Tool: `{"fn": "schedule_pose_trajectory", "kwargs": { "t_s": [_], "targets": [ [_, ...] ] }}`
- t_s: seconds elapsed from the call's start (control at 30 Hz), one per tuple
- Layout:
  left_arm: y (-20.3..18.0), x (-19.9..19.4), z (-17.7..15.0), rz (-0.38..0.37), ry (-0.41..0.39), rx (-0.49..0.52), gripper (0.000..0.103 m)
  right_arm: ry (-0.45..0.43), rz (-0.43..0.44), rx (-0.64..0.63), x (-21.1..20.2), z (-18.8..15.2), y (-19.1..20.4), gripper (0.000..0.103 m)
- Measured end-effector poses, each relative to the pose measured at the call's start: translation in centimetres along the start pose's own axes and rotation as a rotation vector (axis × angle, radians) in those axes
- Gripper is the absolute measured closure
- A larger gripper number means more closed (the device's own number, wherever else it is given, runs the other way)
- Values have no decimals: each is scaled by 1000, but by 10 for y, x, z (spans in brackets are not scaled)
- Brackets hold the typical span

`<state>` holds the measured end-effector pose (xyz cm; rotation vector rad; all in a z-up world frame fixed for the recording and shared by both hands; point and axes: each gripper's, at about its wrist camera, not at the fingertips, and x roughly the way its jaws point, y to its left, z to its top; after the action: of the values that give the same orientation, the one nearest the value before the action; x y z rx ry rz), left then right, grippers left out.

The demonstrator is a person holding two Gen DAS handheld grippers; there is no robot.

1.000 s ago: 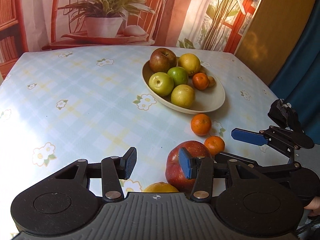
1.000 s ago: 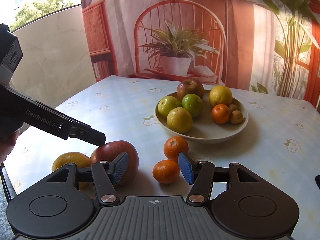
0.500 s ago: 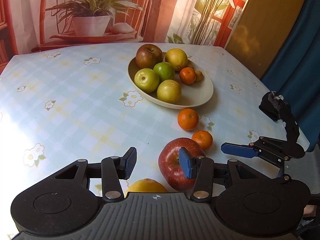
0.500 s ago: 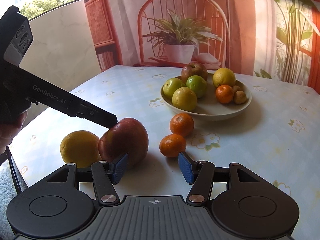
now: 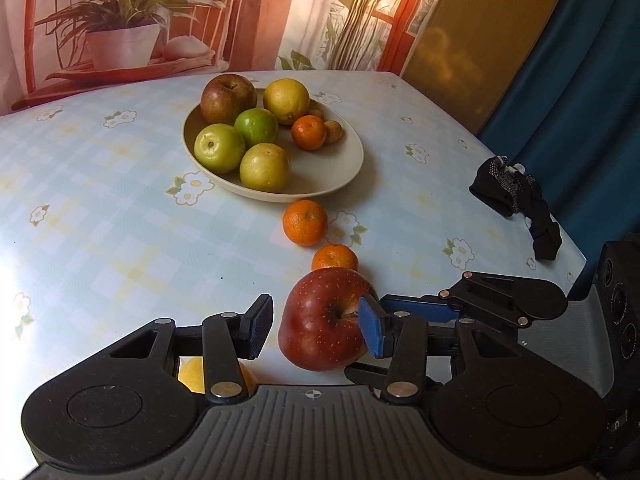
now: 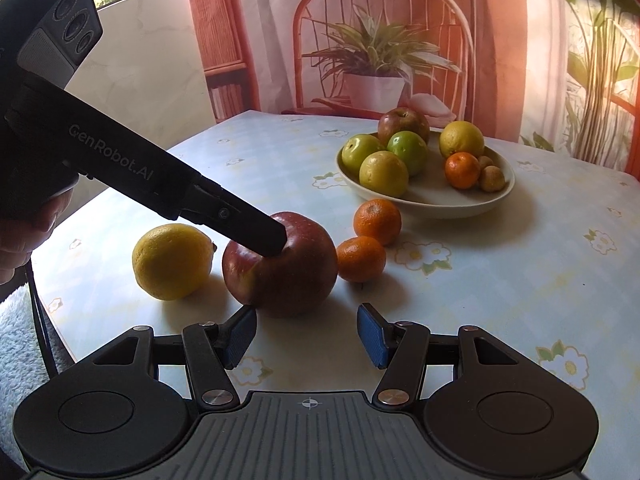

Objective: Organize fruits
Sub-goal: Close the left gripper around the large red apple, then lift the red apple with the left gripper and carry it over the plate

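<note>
A big red apple sits stem-up on my desk, with a yellow lemon beside it and two mandarins trailing toward the bowl. That beige bowl holds apples, a lemon and a mandarin.

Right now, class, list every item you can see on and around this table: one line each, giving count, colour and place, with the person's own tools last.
bowl: one, beige, far middle of table.
Fruit in bowl: one dark red apple, three green apples, one yellow lemon, one orange mandarin, two small brown fruits.
loose mandarins: two, orange, on table before bowl.
red apple: one, near edge, between the left gripper's fingers.
loose lemon: one, yellow, beside red apple.
black cloth: one, right table edge.
table: one, pale blue floral cover.
left gripper: open around red apple.
right gripper: open, just before red apple.
</note>
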<state>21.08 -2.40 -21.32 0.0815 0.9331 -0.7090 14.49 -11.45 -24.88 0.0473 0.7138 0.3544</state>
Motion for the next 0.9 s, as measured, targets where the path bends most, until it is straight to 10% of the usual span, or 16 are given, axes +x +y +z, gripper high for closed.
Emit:
{"fn": "schedule_pose_trajectory", "kwargs": {
  "t_s": [0.27,0.9],
  "targets": [
    [-7,6,-1,-31,38,47,50,-13,13,-31,4,3,4,47],
    [25,11,9,-127,45,-190,53,-39,39,-2,7,4,-3,48]
  ]
}}
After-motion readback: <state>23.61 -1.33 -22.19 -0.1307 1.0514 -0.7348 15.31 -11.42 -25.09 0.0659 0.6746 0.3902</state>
